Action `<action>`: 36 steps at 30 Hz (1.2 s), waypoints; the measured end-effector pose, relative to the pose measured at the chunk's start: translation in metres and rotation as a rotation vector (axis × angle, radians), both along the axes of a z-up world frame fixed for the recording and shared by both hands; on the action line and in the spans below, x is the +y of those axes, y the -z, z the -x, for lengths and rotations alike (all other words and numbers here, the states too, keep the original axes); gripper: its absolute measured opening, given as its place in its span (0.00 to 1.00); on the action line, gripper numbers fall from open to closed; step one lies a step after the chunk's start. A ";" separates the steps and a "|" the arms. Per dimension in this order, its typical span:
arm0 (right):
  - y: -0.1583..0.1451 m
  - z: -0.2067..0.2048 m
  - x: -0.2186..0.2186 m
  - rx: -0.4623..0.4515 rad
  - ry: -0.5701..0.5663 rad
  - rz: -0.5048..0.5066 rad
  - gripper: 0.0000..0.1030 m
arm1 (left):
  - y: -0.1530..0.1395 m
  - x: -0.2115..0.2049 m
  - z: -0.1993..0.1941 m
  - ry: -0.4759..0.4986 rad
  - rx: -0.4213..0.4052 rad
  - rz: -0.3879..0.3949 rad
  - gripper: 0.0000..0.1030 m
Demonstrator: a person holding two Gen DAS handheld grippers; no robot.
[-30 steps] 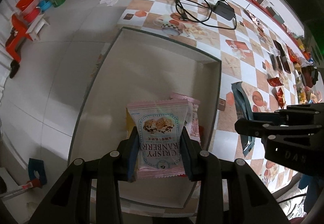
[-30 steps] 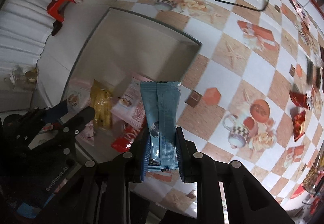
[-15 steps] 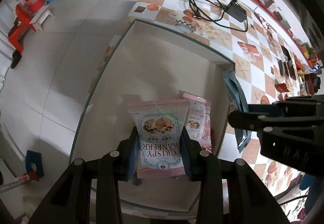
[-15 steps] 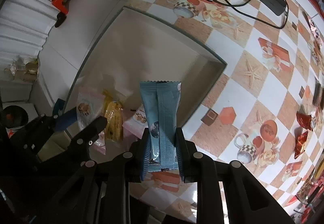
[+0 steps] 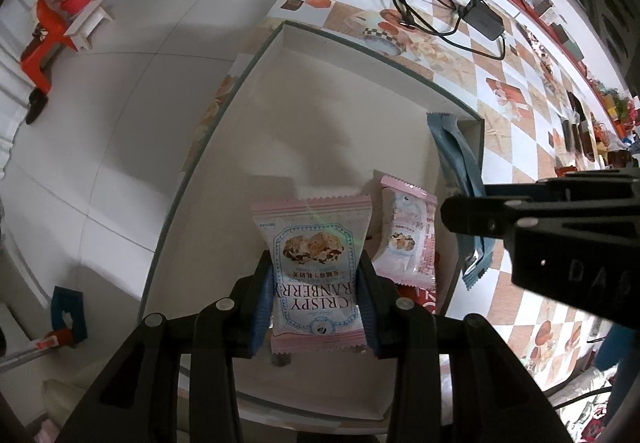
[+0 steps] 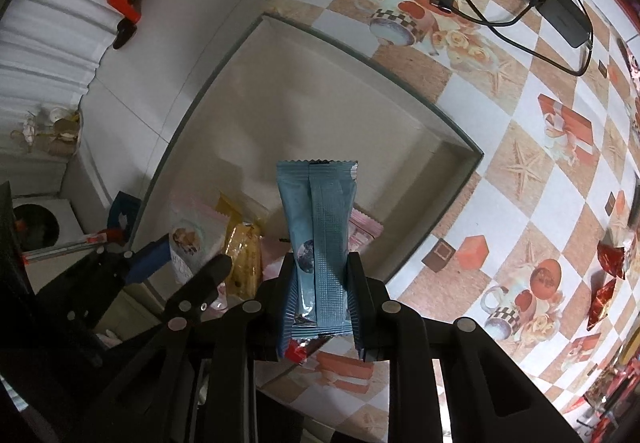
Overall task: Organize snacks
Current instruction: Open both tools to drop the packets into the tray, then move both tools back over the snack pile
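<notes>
My left gripper (image 5: 316, 283) is shut on a pink "Crispy Cranberry" snack packet (image 5: 314, 267) and holds it above the near end of a shallow beige box (image 5: 280, 115). My right gripper (image 6: 322, 295) is shut on a long blue snack packet (image 6: 320, 235), held over the box's right side; that packet also shows in the left wrist view (image 5: 460, 179). In the box lie another pink packet (image 5: 408, 239), a yellow packet (image 6: 244, 255) and a red wrapper (image 5: 424, 301).
The box sits at the edge of a table with a checked orange and white cloth (image 6: 540, 171). A black cable and power adapter (image 6: 564, 15) lie at the far end. Red wrapped snacks (image 6: 608, 271) and more snacks lie at the right. Floor lies left.
Both grippers have moved forward and left over the box with their packets. The blue packet now hangs over the box's right wall instead of over the tablecloth.
</notes>
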State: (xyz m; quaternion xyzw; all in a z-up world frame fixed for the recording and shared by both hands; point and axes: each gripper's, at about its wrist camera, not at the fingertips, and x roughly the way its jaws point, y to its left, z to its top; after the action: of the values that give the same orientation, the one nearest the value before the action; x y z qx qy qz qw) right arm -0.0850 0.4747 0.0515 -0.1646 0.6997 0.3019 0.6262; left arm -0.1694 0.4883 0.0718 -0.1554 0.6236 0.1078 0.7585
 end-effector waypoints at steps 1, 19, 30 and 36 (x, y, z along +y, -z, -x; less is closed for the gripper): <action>0.000 -0.001 0.002 0.004 0.003 -0.004 0.24 | 0.001 0.000 0.000 0.000 0.002 -0.002 0.46; 0.011 -0.020 -0.059 0.057 0.169 0.032 0.85 | -0.006 -0.023 -0.011 0.064 0.035 -0.052 0.76; 0.032 -0.035 -0.169 0.122 0.408 0.086 1.00 | -0.016 -0.072 -0.038 0.211 0.037 -0.071 0.77; 0.045 -0.032 -0.233 0.157 0.540 0.102 1.00 | -0.015 -0.113 -0.054 0.318 0.058 -0.077 0.77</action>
State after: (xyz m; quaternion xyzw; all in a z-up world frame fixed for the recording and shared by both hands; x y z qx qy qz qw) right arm -0.0533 0.2413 0.0060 0.0202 0.7789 0.1006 0.6187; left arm -0.1151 0.3755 0.0865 -0.0223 0.6575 0.0144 0.7530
